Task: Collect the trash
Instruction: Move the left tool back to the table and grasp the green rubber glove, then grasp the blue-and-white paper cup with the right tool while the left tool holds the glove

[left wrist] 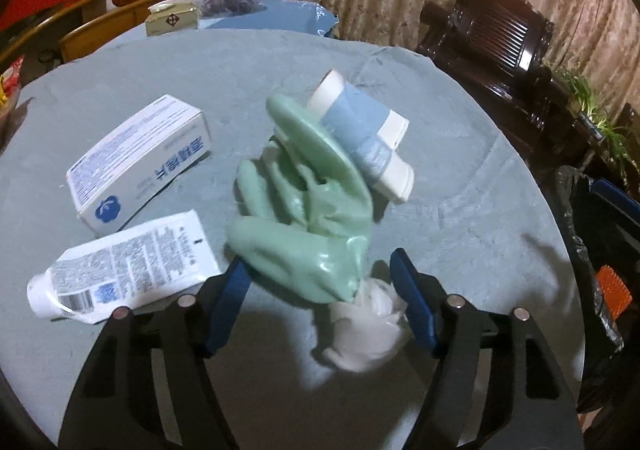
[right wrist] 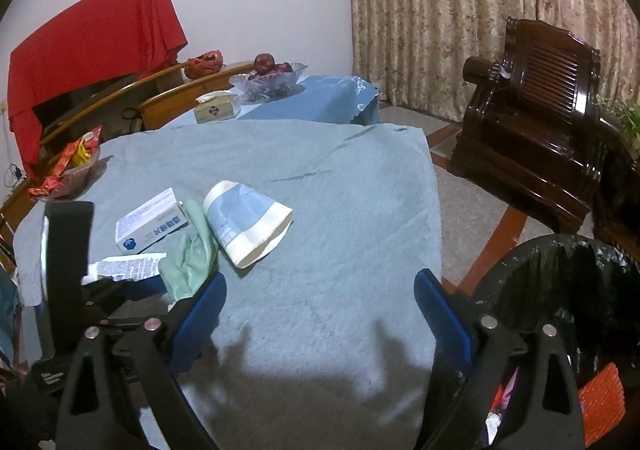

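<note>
My left gripper [left wrist: 320,278] is open, its blue fingers on either side of a green rubber glove [left wrist: 308,210] with a white cuff [left wrist: 368,326]; the glove looks blurred and partly raised above the towel. Behind it lies a flattened blue-and-white paper cup [left wrist: 368,138]. A white box with blue print [left wrist: 140,162] and a white tube [left wrist: 128,262] lie to the left. In the right wrist view my right gripper [right wrist: 320,306] is open and empty over the towel, with the glove [right wrist: 192,254], cup [right wrist: 248,222], box [right wrist: 152,222] and tube [right wrist: 128,266] to its far left.
A blue towel [right wrist: 340,190] covers the table. A black-lined trash bin [right wrist: 560,290] stands at the right, beside the table. A dark wooden armchair [right wrist: 540,130], a tissue box [right wrist: 216,106], a fruit bowl [right wrist: 268,80] and snack packets [right wrist: 76,162] sit farther off.
</note>
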Tool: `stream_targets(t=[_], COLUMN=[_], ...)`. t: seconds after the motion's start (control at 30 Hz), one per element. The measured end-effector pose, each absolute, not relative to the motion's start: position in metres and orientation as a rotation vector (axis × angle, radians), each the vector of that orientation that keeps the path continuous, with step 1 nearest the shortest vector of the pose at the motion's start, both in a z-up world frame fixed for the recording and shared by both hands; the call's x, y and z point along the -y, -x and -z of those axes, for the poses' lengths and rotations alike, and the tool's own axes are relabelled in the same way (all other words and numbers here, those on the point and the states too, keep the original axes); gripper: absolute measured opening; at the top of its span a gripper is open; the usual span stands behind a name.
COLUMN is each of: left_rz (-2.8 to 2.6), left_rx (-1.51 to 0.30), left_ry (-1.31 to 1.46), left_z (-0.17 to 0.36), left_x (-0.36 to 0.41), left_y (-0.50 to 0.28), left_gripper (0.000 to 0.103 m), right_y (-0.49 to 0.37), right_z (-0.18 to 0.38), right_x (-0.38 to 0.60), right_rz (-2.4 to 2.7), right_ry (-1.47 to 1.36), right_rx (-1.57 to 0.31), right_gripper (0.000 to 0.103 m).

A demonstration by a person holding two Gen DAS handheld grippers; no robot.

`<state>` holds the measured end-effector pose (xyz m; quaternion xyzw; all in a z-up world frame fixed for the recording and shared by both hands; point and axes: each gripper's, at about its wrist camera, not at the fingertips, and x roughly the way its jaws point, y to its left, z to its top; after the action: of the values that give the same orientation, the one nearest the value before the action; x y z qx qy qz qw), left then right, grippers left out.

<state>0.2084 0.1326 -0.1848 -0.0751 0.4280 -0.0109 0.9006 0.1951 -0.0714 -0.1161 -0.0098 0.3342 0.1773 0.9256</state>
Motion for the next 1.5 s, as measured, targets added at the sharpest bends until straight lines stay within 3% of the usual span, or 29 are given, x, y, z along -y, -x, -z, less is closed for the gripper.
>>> stream_targets(t=[0.07, 0.27, 0.53, 1.5], left_rz=[0.034, 0.055, 0.022, -0.088], left_rx=[-0.887, -0.861, -0.785, -0.721], left_ry=[0.161, 0.178, 0.183, 0.142], left_z=[0.184, 0.175, 0.149, 0.139], left_x=[-0.130, -0.129, -0.148, -0.203], left_y=[-0.211, -0.208, -0.192, -0.211], left_gripper=[0.052, 0.029, 0.015, 0.014], right_y=[-0.196, -0.199, -0.202, -0.290], right_z=[0.115, 0.113, 0.110, 0.162], right_x=[0.071, 0.073, 0.067, -0.008], right_rz=[-0.358, -0.355, -0.362, -0.327], right_ry=[0.019, 0.018, 0.020, 0.044], right_rx=[-0.684, -0.681, -0.680, -0.816], right_gripper=[0.093, 0.093, 0.093, 0.093])
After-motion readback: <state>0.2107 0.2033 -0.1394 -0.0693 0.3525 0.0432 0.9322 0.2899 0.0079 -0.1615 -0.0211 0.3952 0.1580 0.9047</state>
